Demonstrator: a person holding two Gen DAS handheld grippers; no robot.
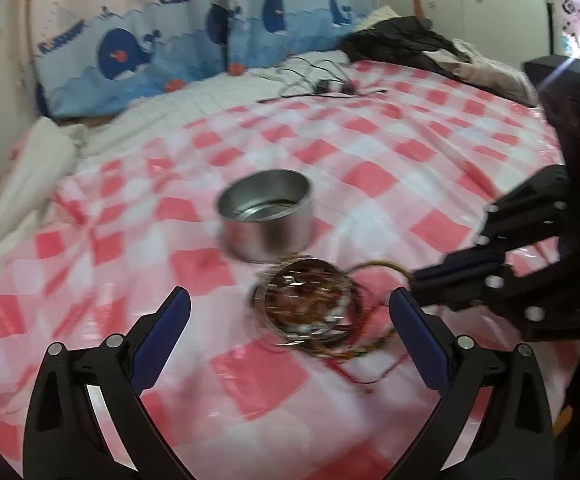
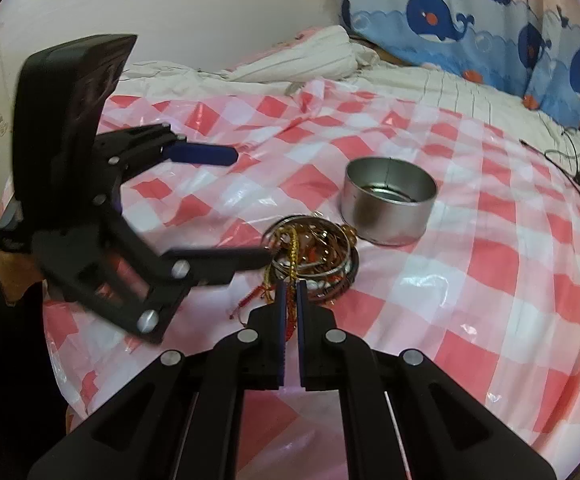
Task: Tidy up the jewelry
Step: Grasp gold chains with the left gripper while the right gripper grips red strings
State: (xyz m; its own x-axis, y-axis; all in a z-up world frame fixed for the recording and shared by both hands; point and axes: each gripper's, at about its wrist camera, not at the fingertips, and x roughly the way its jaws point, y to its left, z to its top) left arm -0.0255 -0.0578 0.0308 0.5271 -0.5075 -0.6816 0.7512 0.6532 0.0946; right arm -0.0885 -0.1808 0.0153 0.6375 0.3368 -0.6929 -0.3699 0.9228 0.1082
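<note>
Your right gripper (image 2: 290, 292) has its fingers pinched on cords trailing from the one jewelry pile (image 2: 314, 258), which lies on the checked sheet (image 2: 470, 300) over the bed, just beside the one tin (image 2: 388, 210). Your left gripper (image 1: 290, 312) hovers near the pile, fingers wide apart, holding nothing. Two whale cushions (image 1: 194, 48) line the wall; their lettering is too blurred to read.

The left hand-held gripper (image 1: 290, 312) points slantwise down with its blue-padded fingers (image 1: 162, 336) spread wide and nothing between them, while the right hand-held gripper (image 2: 290, 286), also tilted down, has its pads (image 2: 281, 320) pinched nearly together on a thin gold-and-red strand.
</note>
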